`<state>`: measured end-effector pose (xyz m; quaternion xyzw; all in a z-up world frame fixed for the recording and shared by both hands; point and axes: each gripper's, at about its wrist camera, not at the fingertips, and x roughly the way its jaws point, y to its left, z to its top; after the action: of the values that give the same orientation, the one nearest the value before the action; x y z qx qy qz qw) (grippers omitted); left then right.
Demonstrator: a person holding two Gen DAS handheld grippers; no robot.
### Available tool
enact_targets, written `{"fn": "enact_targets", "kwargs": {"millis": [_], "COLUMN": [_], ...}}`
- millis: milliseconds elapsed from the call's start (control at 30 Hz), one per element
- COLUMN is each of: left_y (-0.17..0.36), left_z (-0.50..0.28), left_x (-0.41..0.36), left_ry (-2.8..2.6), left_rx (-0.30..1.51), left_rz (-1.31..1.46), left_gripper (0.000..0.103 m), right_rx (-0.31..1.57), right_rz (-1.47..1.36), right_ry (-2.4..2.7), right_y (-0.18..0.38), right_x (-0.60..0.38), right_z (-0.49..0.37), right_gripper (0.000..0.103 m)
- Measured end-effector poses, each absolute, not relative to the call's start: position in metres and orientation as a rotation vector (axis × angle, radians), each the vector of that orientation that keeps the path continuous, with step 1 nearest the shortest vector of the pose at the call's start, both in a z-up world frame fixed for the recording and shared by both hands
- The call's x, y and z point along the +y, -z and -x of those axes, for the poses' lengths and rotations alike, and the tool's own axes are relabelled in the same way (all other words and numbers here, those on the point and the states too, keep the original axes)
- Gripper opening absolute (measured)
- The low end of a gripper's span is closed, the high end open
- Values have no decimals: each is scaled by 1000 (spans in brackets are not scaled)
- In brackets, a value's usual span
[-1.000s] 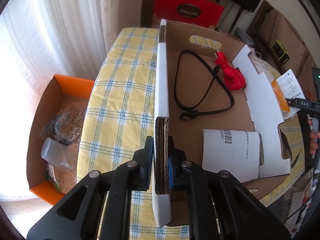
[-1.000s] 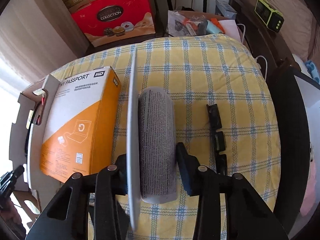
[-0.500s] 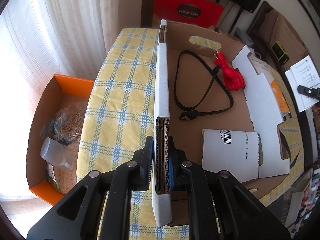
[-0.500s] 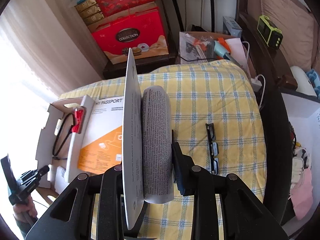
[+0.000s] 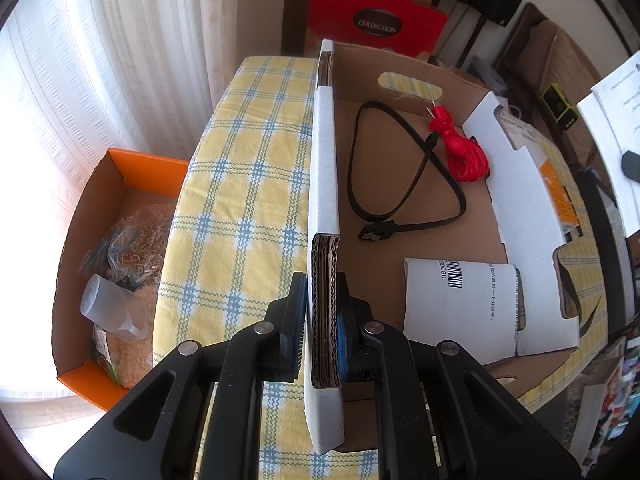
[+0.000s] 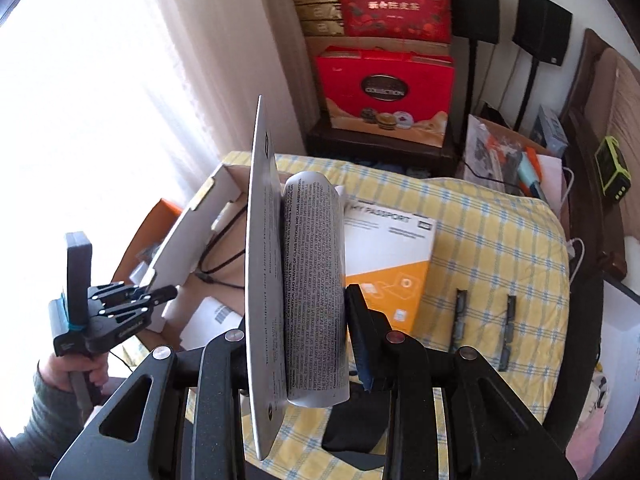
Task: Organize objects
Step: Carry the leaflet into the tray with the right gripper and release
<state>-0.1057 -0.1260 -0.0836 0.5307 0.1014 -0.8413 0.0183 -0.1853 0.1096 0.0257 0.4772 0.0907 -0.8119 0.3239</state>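
We note the left gripper (image 5: 322, 316) clamps the cardboard box wall (image 5: 325, 216); the right gripper (image 6: 298, 344) pinches a folded printed leaflet (image 6: 316, 280).

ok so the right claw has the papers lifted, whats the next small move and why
Probably carry the right claw, shut on the folded leaflet and card, left over the open cardboard box and lower it in. The left claw pinches the box wall, steadying it, and bare floor shows between the black cable and the white paper with the barcode.
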Motion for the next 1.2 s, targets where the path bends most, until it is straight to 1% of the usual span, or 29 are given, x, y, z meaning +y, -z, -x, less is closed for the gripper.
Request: {"fn": "enact_targets", "kwargs": {"millis": [233,500,600,633,667,700,733,767,867,1000,1100,1200], "left_y": [83,83,82,82,82,82,82,82,82,82,82,82], "left_z": [106,106,105,105,105,105,105,105,105,105,105,105], "left_x": [-125,-125,-124,-124,-124,-124,-124,-124,-124,-124,-124,-123], "left_ry": [2612,2611,2611,2612,2612,2611,2611,2611,2612,2611,2611,2612], "left_rx": [322,325,323,323,321,324,324,324,326,325,327,328], "left_rz": [-1649,-1649,-1651,-1648,-1648,-1649,-1649,-1649,-1648,-1647,-1648,-1647], "left_gripper": [11,12,12,12,12,12,12,12,12,12,12,12], "right_rx": [442,636,693,709,724,742,756,767,799,767,737,762], "right_rz": [-1241,-1236,-1241,-1238,-1234,-1227,-1219,-1207,-1183,-1186,-1175,-1200], "right_ry": [1967,1783,1741,1737,1735,1739,1747,1751,1760,1771,1763,1748], "right_y": [7,49,63,66,67,69,70,70,68,63,58,63], "right_x": [51,7,0,-1,-1,-1,-1,0,1,7,7,1], "right_z": [155,125,120,119,119,118,119,119,119,127,125,124], "right_gripper": [31,37,46,53,63,67,75,79,79,79,77,75]}}
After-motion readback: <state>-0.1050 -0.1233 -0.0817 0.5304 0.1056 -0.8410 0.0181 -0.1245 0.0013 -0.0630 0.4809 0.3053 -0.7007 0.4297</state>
